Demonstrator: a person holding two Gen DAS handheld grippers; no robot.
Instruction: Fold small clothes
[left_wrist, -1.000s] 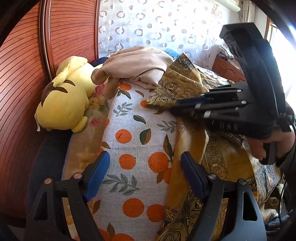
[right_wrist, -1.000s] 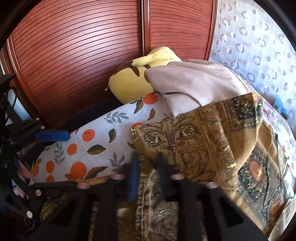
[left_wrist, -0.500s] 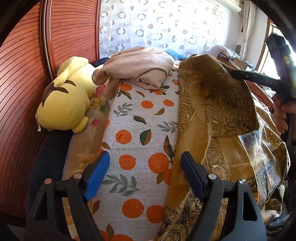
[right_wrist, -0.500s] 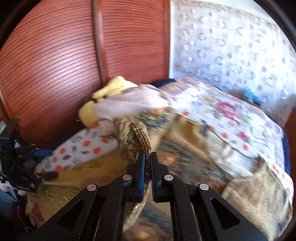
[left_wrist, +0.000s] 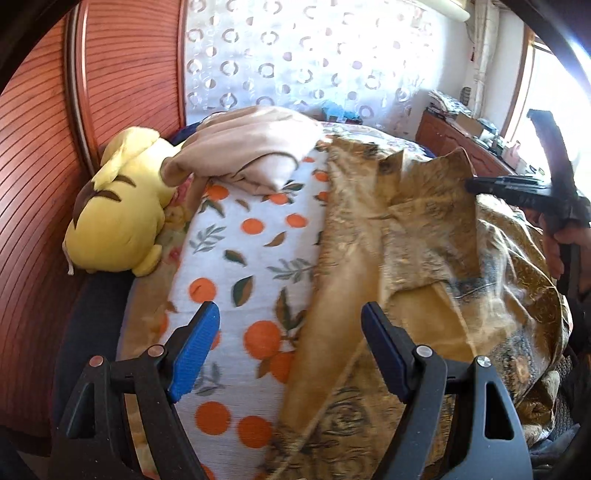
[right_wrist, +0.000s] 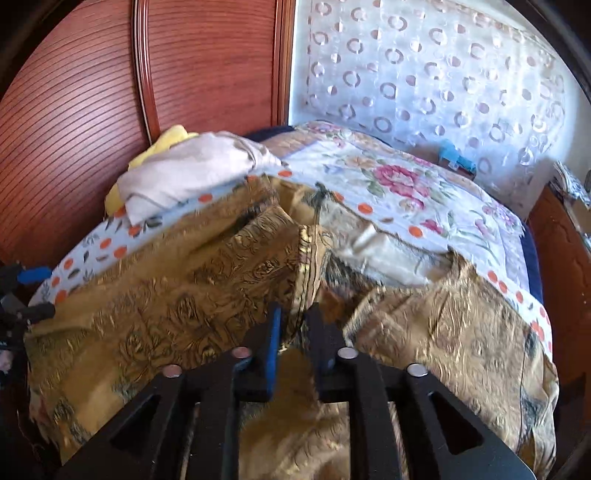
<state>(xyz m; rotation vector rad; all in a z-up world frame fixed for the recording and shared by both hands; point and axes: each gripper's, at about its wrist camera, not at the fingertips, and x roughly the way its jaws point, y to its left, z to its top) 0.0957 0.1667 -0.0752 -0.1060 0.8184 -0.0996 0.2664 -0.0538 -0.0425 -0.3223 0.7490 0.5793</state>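
Right wrist view: right gripper (right_wrist: 295, 332) opening, letting go golden patterned cloth (right_wrist: 207, 295) at frame centre, mid-fold; left gripper (left_wrist: 288, 350) wide open, empty, lower frame; next, flatten the fold

Your right gripper (right_wrist: 293, 332) has its jaws opening, with a folded edge of the gold patterned cloth (right_wrist: 184, 295) standing between the pads. That cloth lies rumpled over the orange-dotted sheet (right_wrist: 92, 247). Beyond the cloth, a beige garment (right_wrist: 192, 173) rests on a yellow plush toy (right_wrist: 173, 136). Right of the garment lies a floral quilt (right_wrist: 399, 184). The left gripper (right_wrist: 29, 291) shows at the cloth's left edge.
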